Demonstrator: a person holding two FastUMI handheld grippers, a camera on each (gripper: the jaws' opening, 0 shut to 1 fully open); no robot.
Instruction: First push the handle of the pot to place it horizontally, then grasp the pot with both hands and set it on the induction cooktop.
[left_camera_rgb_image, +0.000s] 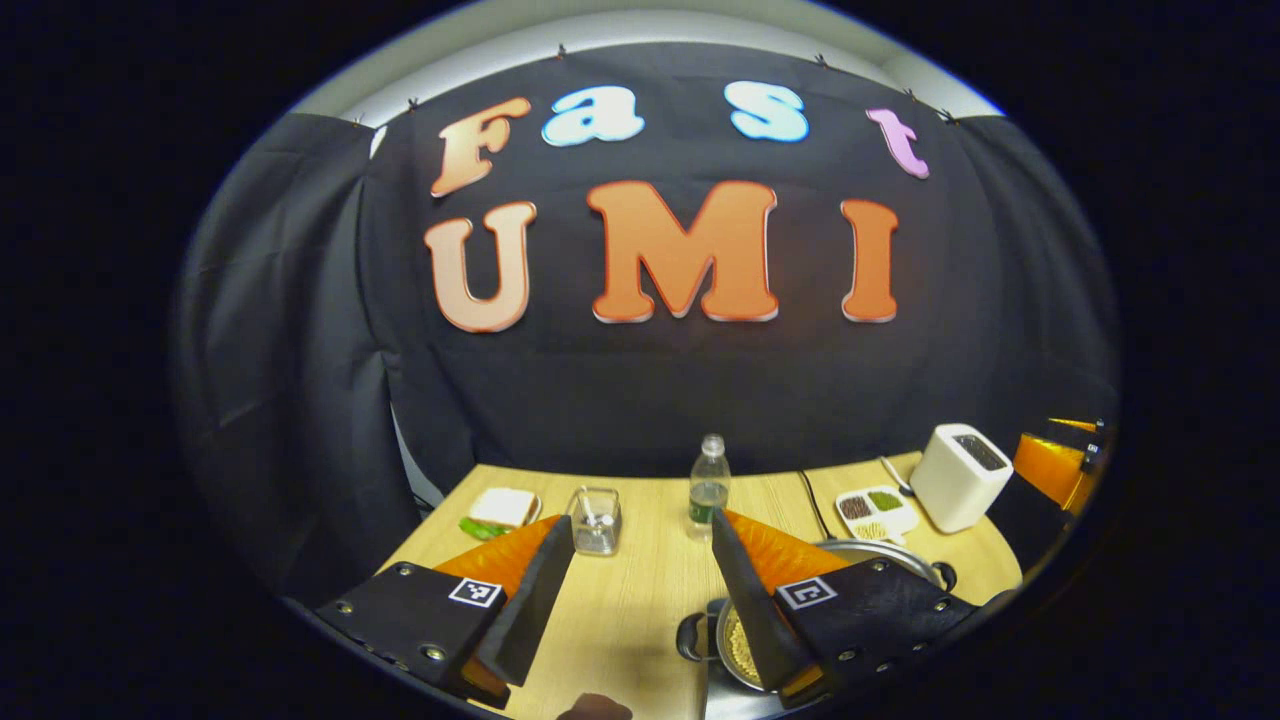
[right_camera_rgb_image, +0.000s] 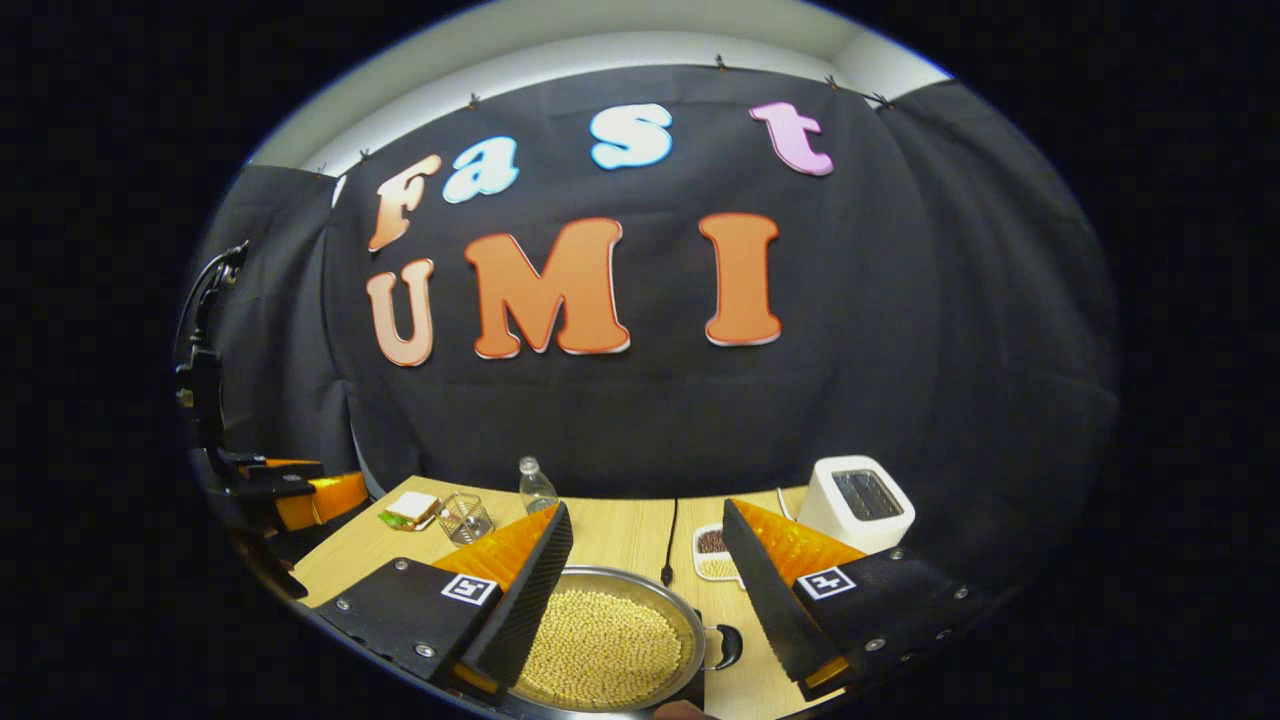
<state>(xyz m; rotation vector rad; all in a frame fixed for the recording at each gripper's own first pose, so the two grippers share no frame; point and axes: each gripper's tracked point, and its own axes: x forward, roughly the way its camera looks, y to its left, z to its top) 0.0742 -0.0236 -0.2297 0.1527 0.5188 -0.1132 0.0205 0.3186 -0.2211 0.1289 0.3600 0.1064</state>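
Spread wide and gripping nothing, the right gripper (right_camera_rgb_image: 645, 590) is hanging just above the round steel pot of pale yellow beans (right_camera_rgb_image: 605, 640), whose small black side handle (right_camera_rgb_image: 727, 648) is pointing toward its right finger. Also open and empty, the left gripper (left_camera_rgb_image: 640, 590) is hovering over the light wooden tabletop (left_camera_rgb_image: 640, 600), with the pot's other handle (left_camera_rgb_image: 690, 635) lying low beside its right finger. Judging by this, the handle-pushing step is pending; next, a finger needs lowering against a handle. I cannot make out the induction cooktop.

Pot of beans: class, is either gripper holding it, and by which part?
Nothing is held. The left gripper and right gripper are both open above the pot, touching neither handle.
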